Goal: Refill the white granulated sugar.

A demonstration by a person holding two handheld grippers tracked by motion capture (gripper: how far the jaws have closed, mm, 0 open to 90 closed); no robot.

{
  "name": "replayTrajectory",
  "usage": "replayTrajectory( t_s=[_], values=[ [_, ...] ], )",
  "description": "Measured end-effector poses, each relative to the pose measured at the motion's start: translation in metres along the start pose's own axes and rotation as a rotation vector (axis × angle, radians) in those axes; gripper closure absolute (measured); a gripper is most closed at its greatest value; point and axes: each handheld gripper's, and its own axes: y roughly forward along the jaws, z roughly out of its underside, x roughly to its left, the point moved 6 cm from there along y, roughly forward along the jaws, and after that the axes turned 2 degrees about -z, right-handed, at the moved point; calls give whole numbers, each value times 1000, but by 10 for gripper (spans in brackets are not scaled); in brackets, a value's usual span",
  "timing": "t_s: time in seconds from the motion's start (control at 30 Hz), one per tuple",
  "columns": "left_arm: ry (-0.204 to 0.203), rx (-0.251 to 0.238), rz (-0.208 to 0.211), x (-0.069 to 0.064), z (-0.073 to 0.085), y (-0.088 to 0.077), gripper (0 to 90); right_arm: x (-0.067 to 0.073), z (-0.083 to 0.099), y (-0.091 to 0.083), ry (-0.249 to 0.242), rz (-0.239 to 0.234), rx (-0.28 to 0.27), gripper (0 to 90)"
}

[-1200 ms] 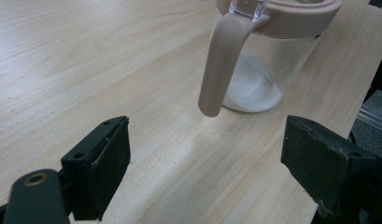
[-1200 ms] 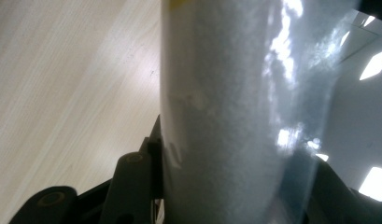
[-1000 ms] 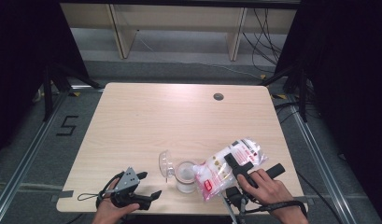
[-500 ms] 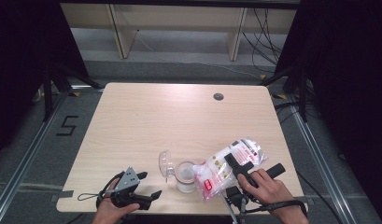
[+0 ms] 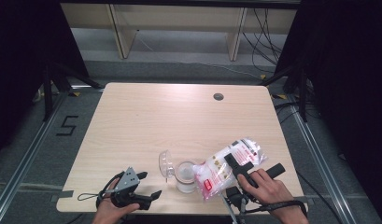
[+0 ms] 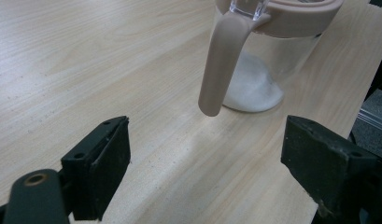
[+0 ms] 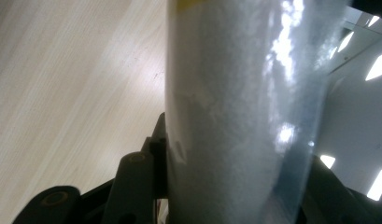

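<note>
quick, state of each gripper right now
Left gripper: open, holding nothing, aimed at the jar.
Right gripper: shut on the bag of white powder, tipped over the jar.

Pale wood-grain table, clear jar with beige rim and handle, white powder inside, red-labelled clear bag, black jaws.

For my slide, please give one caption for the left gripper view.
Open left gripper faces a clear jar with a beige handle, holding white powder.
</note>
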Motion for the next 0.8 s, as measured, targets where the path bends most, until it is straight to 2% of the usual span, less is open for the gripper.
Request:
replayTrajectory(
  t_s=[0.03, 0.07, 0.1, 0.2, 0.33, 0.6, 0.63, 0.7, 0.8],
  values=[
    [0, 0, 0, 0, 0, 0, 154, 0, 0, 0, 7, -1, 0, 609],
    [6, 4, 2, 0, 0, 0, 154, 3, -1, -1, 43, -10, 8, 610],
    [5, 4, 3, 0, 0, 0, 154, 3, 0, -2, 47, -11, 12, 610],
    [4, 2, 3, 0, 0, 0, 154, 3, -1, -2, 47, -12, 13, 611],
    [31, 1, 6, 2, -1, -1, 154, 2, -1, -2, 40, -9, 11, 613],
    [31, 1, 5, 2, -1, -1, 154, 2, -1, -2, 38, -11, 8, 615],
    [31, 0, 5, 2, -1, -1, 154, 3, 0, -2, 54, -17, 10, 615],
    [30, 0, 5, 2, -1, -1, 154, 2, 0, -2, 38, -11, 7, 616],
    [32, 0, 5, 2, -1, -1, 154, 2, 0, -2, 45, -12, 11, 616]
  ],
)
